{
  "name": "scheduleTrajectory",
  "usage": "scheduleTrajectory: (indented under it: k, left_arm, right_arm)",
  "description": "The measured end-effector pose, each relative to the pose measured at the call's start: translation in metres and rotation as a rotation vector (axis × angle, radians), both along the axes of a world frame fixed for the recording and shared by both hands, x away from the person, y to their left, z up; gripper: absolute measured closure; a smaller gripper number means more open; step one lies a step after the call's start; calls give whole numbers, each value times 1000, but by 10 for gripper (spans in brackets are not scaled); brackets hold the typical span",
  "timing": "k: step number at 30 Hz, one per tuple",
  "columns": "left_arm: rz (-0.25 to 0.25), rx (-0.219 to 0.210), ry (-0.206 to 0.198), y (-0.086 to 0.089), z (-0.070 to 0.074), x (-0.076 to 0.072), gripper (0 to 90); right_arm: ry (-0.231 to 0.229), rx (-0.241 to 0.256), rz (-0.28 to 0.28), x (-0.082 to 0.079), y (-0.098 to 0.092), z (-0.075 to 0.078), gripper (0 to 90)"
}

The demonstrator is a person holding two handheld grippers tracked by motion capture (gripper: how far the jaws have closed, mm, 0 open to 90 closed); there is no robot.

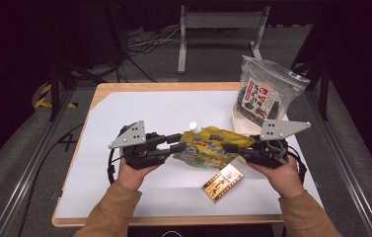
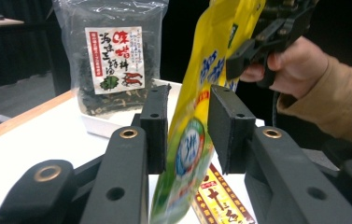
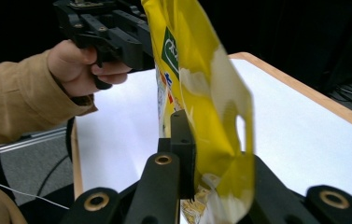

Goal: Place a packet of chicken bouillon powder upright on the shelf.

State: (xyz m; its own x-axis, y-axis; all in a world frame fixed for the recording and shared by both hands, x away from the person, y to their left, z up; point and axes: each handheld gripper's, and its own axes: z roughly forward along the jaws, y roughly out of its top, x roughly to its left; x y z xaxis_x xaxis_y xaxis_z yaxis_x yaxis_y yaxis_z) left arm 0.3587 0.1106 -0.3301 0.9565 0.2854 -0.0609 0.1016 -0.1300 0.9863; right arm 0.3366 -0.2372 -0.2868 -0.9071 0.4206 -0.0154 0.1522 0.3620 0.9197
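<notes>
Lab: dark drapes, floor cables (image 1: 139,47), metal frame (image 1: 220,22).

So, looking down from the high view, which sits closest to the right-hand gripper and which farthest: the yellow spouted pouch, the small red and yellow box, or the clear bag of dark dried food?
1. Yellow spouted pouch: between the jaws of the right gripper, at its left.
2. Small red and yellow box: lying just in front, nearer the person.
3. Clear bag of dark dried food: standing at the table's far right edge.

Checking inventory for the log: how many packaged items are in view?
3. Yellow pouch between both grippers; seaweed bag standing in the white tray at far right; red-and-yellow box lying near the right hand. None looks hidden.
</notes>
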Motion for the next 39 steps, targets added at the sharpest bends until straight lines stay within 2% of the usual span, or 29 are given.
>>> scheduleTrajectory:
  k: [9, 18, 21, 35, 36, 39]
  left_arm:
    - [34, 42, 14, 5, -3, 4, 647]
    - [43, 72, 54, 8, -6, 8, 545]
    - [50, 80, 45, 10, -7, 9, 526]
    - [78, 94, 85, 17, -11, 9, 463]
    - [76, 101, 79, 17, -11, 10, 454]
    - [76, 101, 97, 17, -12, 10, 425]
  right_arm:
    - [-29, -59, -55, 4, -19, 22, 863]
    - [-48, -106, -115, 11, -45, 47, 864]
    - [-55, -122, -124, 14, -50, 53, 863]
    - [-44, -168, -143, 29, -76, 65, 863]
    - [-46, -175, -148, 30, -78, 66, 863]
    - [-39, -180, -156, 33, -82, 67, 864]
